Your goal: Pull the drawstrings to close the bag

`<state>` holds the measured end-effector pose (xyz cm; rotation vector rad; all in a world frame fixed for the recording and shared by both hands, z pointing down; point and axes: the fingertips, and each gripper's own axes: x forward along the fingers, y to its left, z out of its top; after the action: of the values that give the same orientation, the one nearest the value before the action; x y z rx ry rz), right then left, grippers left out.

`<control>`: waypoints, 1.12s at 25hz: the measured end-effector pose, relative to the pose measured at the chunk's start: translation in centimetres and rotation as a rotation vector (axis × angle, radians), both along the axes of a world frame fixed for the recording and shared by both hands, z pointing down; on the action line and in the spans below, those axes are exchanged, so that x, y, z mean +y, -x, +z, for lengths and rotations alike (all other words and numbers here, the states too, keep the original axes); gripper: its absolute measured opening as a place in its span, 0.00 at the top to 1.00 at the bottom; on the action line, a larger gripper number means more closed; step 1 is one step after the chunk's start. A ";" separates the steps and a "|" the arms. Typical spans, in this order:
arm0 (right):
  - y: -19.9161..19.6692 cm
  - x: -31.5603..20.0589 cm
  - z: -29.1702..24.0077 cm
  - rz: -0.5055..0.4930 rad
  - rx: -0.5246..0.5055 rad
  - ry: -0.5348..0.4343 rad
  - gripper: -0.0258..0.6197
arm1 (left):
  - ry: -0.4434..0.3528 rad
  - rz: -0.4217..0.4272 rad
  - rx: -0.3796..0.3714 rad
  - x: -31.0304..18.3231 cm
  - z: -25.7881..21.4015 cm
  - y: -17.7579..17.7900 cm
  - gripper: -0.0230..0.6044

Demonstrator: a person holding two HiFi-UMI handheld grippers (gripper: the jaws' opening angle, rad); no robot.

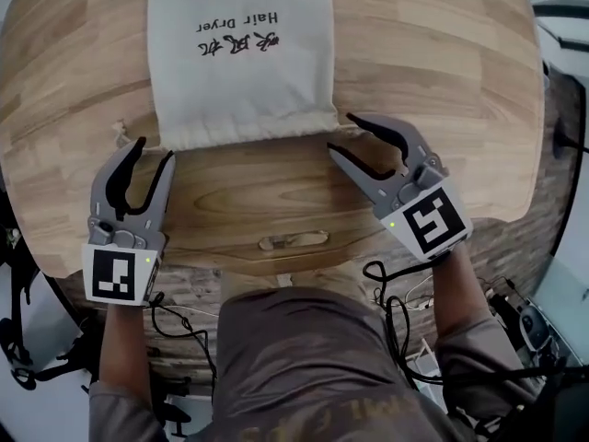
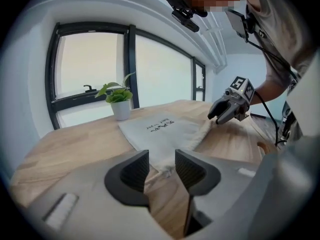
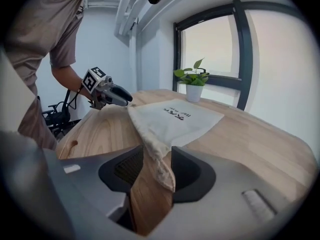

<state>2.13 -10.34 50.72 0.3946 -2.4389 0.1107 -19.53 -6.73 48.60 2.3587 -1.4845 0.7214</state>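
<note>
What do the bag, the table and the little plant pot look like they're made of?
The bag looks like undyed cotton or canvas: matte, woven, puckered at the hem. The table seems to be wood or veneer, pale with visible grain and a smooth finish. The plant pot is plain white, perhaps ceramic or plastic; it is too small to tell.
</note>
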 end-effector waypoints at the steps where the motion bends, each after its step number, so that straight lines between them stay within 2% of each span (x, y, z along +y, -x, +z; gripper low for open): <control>1: -0.3 0.0 0.6 -0.007 0.020 0.004 0.64 | 0.009 0.009 -0.004 0.2 0.5 0.1 0.70; 6: -0.8 0.2 2.1 -0.037 0.092 0.008 0.68 | 0.035 0.050 -0.047 0.6 2.0 0.8 0.69; 10: -0.8 0.5 2.7 -0.061 0.152 0.035 0.71 | 0.081 0.125 -0.072 0.7 3.3 0.7 0.69; 16: -0.8 0.5 2.9 -0.059 0.160 0.097 0.72 | 0.154 0.214 -0.088 1.1 4.3 0.4 0.70; 19: -1.0 0.1 3.0 -0.086 0.188 0.099 0.80 | 0.220 0.256 -0.088 1.4 4.8 0.1 0.78; 22: -0.8 0.0 3.1 -0.129 0.201 0.108 0.82 | 0.258 0.296 -0.151 1.6 4.9 0.0 0.88; 24: -0.9 -0.1 3.1 -0.128 0.206 0.113 0.82 | 0.276 0.300 -0.170 1.6 5.1 -0.1 0.89; 28: -1.4 -0.3 3.2 -0.077 0.209 0.101 0.83 | 0.291 0.268 -0.127 1.7 5.5 -0.2 0.90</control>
<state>3.54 -10.64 53.95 0.2538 -2.2290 0.1512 -19.33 -5.02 54.11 2.3397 -1.0302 1.0898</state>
